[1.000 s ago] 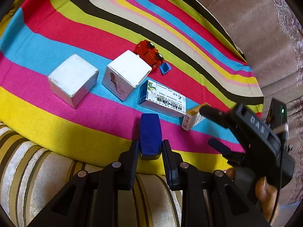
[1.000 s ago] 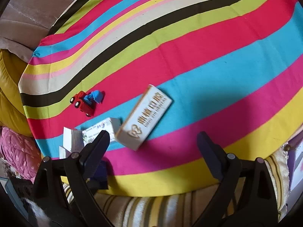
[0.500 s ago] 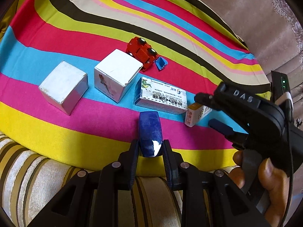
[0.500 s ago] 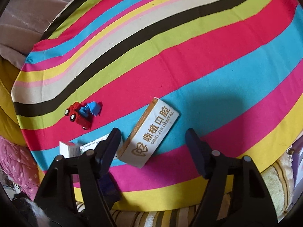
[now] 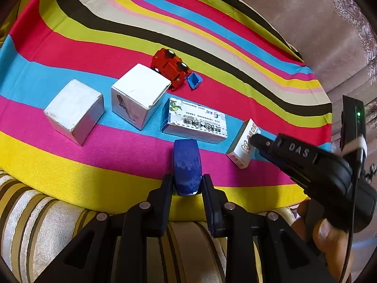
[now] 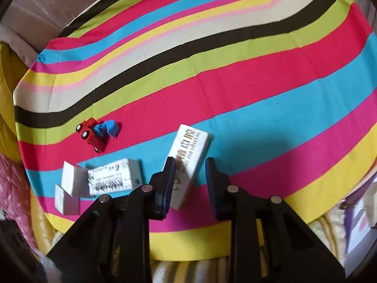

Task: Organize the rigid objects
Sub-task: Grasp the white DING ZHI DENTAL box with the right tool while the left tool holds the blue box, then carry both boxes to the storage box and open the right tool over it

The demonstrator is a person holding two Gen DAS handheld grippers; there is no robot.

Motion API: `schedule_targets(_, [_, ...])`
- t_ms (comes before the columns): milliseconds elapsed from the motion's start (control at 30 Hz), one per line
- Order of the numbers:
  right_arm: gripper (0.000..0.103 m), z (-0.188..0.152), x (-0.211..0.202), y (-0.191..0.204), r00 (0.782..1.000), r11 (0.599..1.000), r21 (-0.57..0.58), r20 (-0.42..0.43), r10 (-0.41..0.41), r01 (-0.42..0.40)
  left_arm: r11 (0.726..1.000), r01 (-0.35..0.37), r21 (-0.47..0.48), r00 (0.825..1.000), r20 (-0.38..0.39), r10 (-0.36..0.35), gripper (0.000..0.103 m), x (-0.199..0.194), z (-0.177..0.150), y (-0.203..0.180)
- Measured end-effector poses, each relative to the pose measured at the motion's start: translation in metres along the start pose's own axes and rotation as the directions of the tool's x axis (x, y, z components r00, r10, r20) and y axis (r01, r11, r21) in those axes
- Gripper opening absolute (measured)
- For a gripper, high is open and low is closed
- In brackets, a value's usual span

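Fingers of the left gripper (image 5: pixel 187 184) clamp a blue block (image 5: pixel 187 165); the right gripper's (image 6: pixel 190 184) fingers have just closed around a white carton (image 6: pixel 188 162) between them.

This looks like a home living room. A brightly striped cloth (image 5: pixel 99 47) is spread over a soft seat with gold and cream striped upholstery (image 5: pixel 47 224), probably a sofa or padded stool. Behind it rises a brownish plush cushion back (image 5: pixel 306 23) with a lace cover (image 5: pixel 348 11) at its edge. In the right wrist view a yellow cushion (image 6: pixel 9 89) and a pink dotted fabric (image 6: pixel 11 188) sit at the left. A red toy car (image 5: pixel 170 67) lies on the cloth.
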State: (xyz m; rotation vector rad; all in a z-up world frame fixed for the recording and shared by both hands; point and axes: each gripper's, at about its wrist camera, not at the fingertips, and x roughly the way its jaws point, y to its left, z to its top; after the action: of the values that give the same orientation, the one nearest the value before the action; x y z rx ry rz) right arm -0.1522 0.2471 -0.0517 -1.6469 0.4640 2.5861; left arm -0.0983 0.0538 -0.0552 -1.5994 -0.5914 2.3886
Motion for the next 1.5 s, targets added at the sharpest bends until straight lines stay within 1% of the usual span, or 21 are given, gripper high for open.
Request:
schedule_targets(100, [0.030,-0.003,-0.003,0.001,1.000,0.999,-0.038,-0.006,-0.011,0.011,1.000,0.001,-0.001,1.000,0.000,-0.001,0.026,0.000,0.000,0.000])
schedule_targets(167, [0.030,-0.001,-0.005,0.002,1.000,0.999,-0.038,0.002,0.018,-0.018,1.000,0.004,0.005,1.000,0.001,-0.004,0.026,-0.001,-0.001,0.000])
schedule_targets(200, [0.038,0.000,-0.006,0.002,1.000,0.999,-0.026,0.007,0.018,-0.018,1.000,0.005,0.004,1.000,0.002,-0.005,0.026,-0.001,-0.001,0.000])
schedule_targets(233, [0.051,0.002,-0.005,0.002,1.000,1.000,-0.015,0.008,0.015,-0.015,1.000,0.005,0.003,1.000,0.001,-0.005,0.026,-0.001,0.000,0.001])
schedule_targets(267, [0.053,0.003,-0.004,0.003,1.000,1.000,-0.004,0.005,0.013,-0.013,1.000,0.005,0.003,1.000,-0.001,-0.005,0.026,-0.001,0.000,0.001])
schedule_targets(433, [0.053,0.004,0.012,0.016,0.998,0.998,-0.029,-0.037,-0.050,0.049,1.000,0.003,0.010,1.000,-0.005,-0.003,0.026,0.000,-0.001,0.000])
schedule_targets(500, [0.053,0.004,0.011,0.019,0.997,0.997,-0.042,-0.025,-0.069,0.068,1.000,0.003,0.011,1.000,-0.005,-0.003,0.026,0.000,-0.001,0.000])
schedule_targets(667, [0.053,0.001,0.009,0.028,0.992,0.983,-0.129,0.002,-0.130,0.129,1.000,0.002,0.020,1.000,0.001,-0.002,0.026,0.000,-0.001,-0.001])
schedule_targets(700, [0.052,0.001,0.009,0.029,0.990,0.980,-0.145,0.007,-0.139,0.138,1.000,0.004,0.020,1.000,0.005,-0.004,0.026,-0.001,-0.001,0.000])
schedule_targets(733, [0.048,0.000,0.008,0.031,0.990,0.976,-0.165,0.010,-0.142,0.141,1.000,0.007,0.019,1.000,0.009,-0.007,0.026,-0.002,-0.001,0.000])
schedule_targets(800, [0.043,-0.002,0.007,0.033,0.990,0.971,-0.189,0.016,-0.143,0.144,1.000,0.011,0.021,1.000,0.017,-0.011,0.026,-0.004,-0.002,0.000])
schedule_targets(867, [0.043,-0.002,0.006,0.030,0.991,0.973,-0.188,0.015,-0.131,0.132,1.000,0.010,0.026,1.000,0.017,-0.010,0.026,-0.005,-0.002,-0.001])
schedule_targets(900, [0.043,-0.002,0.007,0.026,0.994,0.977,-0.182,0.003,-0.108,0.107,1.000,0.009,0.028,1.000,0.016,-0.010,0.026,-0.005,-0.002,-0.002])
schedule_targets(933, [0.045,-0.002,0.013,0.020,0.994,0.982,-0.165,-0.038,-0.098,0.090,1.000,0.010,0.029,1.000,0.016,-0.010,0.026,-0.006,-0.002,-0.002])
schedule_targets(967, [0.048,-0.002,0.012,0.018,0.996,0.984,-0.160,-0.023,-0.087,0.083,1.000,0.012,0.028,1.000,0.018,-0.012,0.026,-0.006,-0.002,-0.001])
schedule_targets(1000, [0.055,-0.002,0.013,0.017,0.994,0.983,-0.157,-0.031,-0.102,0.096,1.000,0.012,0.027,1.000,0.019,-0.013,0.026,-0.006,-0.002,-0.001])
schedule_targets(1100, [0.054,-0.002,0.014,0.019,0.992,0.977,-0.178,-0.027,-0.125,0.119,1.000,0.016,0.027,1.000,0.017,-0.016,0.026,-0.006,-0.001,0.000])
schedule_targets(1200, [0.035,-0.004,0.011,0.018,0.989,0.970,-0.200,-0.019,-0.145,0.138,0.999,0.024,0.030,1.000,0.020,-0.024,0.026,-0.007,-0.001,0.000])
schedule_targets(1333, [0.034,-0.005,0.011,0.006,0.993,0.975,-0.190,-0.028,-0.119,0.111,0.998,0.042,0.039,0.998,0.035,-0.043,0.026,-0.010,-0.001,-0.004])
schedule_targets(1400, [0.034,-0.010,0.004,0.002,0.995,0.979,-0.182,-0.026,-0.099,0.092,0.997,0.057,0.051,0.997,0.048,-0.059,0.026,-0.013,-0.001,-0.005])
schedule_targets(1500, [0.034,-0.013,-0.014,-0.009,0.996,0.979,-0.186,0.019,-0.088,0.090,0.994,0.071,0.077,0.995,0.066,-0.076,0.026,-0.018,-0.002,-0.012])
